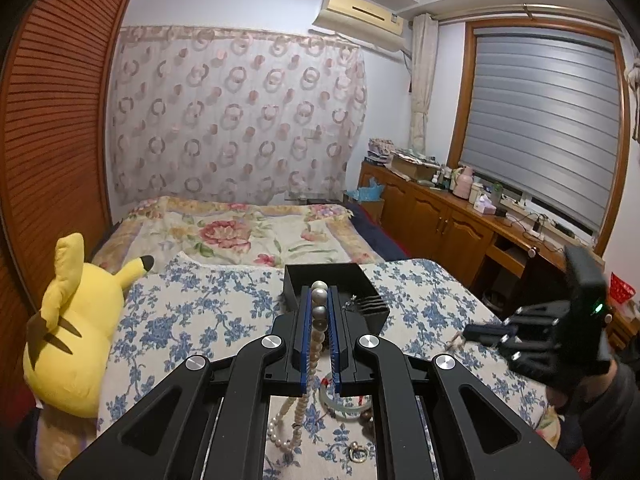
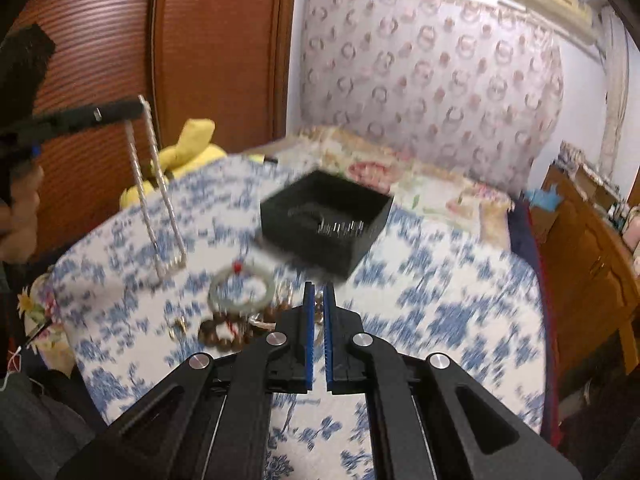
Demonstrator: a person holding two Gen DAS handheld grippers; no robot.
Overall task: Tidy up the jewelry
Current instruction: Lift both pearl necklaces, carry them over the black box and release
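Observation:
My left gripper [image 1: 319, 294] is shut on a pearl necklace [image 1: 318, 312]. The strand hangs down in a loop, also seen in the right wrist view [image 2: 160, 196], lifted above the blue-floral cloth. A black open box [image 1: 332, 280] stands just beyond it; it shows in the right wrist view [image 2: 326, 220] with metal pieces inside. My right gripper [image 2: 319, 292] is nearly closed and I cannot tell whether it holds anything; it hovers over loose jewelry: a pale green bangle [image 2: 242, 292] and a brown bead bracelet [image 2: 224, 334]. The right wrist view is blurred.
A yellow plush toy [image 1: 72, 320] sits at the cloth's left edge. A gold ring [image 1: 357, 453] and the bangle [image 1: 344, 404] lie on the cloth below my left gripper. A bed with floral quilt [image 1: 240, 228] lies behind, wooden cabinets [image 1: 452, 220] to the right.

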